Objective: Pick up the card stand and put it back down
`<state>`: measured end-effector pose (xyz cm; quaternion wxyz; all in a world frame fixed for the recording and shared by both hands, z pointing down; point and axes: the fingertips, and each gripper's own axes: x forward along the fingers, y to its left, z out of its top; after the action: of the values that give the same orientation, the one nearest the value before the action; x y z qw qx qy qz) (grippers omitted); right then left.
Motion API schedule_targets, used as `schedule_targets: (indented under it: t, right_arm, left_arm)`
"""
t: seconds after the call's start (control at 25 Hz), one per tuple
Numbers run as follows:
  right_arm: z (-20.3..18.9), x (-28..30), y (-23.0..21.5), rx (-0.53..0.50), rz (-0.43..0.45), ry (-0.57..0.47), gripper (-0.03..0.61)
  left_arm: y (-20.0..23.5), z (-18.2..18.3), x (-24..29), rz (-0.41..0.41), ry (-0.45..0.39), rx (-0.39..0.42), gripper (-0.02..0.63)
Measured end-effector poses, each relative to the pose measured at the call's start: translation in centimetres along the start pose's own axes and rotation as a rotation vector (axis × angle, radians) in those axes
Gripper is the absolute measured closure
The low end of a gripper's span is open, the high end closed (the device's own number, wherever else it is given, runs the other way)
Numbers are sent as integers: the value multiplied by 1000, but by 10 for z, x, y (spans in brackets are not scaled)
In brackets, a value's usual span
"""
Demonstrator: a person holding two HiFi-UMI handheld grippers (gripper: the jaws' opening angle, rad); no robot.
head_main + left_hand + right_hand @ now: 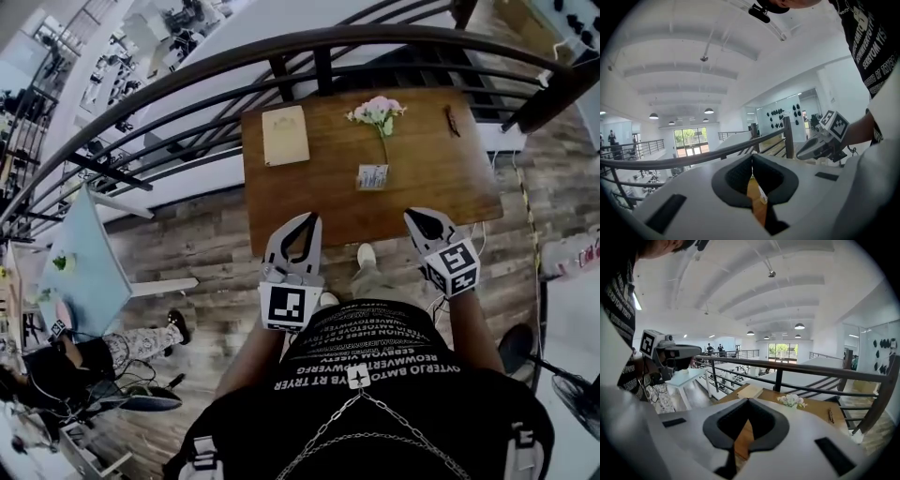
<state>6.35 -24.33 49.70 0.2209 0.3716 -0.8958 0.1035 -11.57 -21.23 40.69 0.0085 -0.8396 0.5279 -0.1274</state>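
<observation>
The card stand [372, 176], a small upright card with a pale printed face, stands on the wooden table [309, 202], near its middle. Both grippers hover over the table's near edge, short of the stand and apart from it. My left gripper [311, 218] is to the stand's lower left, jaws together, nothing between them; its own view shows the tips [751, 157] meeting. My right gripper [413, 216] is to the stand's lower right, also shut and empty, and its tips [747, 401] meet too. The jaws hide the stand in the right gripper view.
A cream book [285, 135] lies at the table's far left, a bouquet of pale flowers [378, 111] behind the stand, a small dark object [452, 120] at the far right. A dark metal railing [309, 52] runs beyond the table. A light blue table [80, 272] stands left.
</observation>
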Motion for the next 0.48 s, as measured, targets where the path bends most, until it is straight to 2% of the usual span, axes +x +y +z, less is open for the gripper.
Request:
schedule_targets:
  t: [0.24, 0.48]
  right_arm:
    - [-39, 51, -48, 48, 20, 65, 563]
    - [-95, 106, -85, 84, 61, 164, 563]
  left_arm:
    - [4, 0, 35, 16, 39, 1, 586]
    - [16, 2, 62, 54, 46, -5, 586]
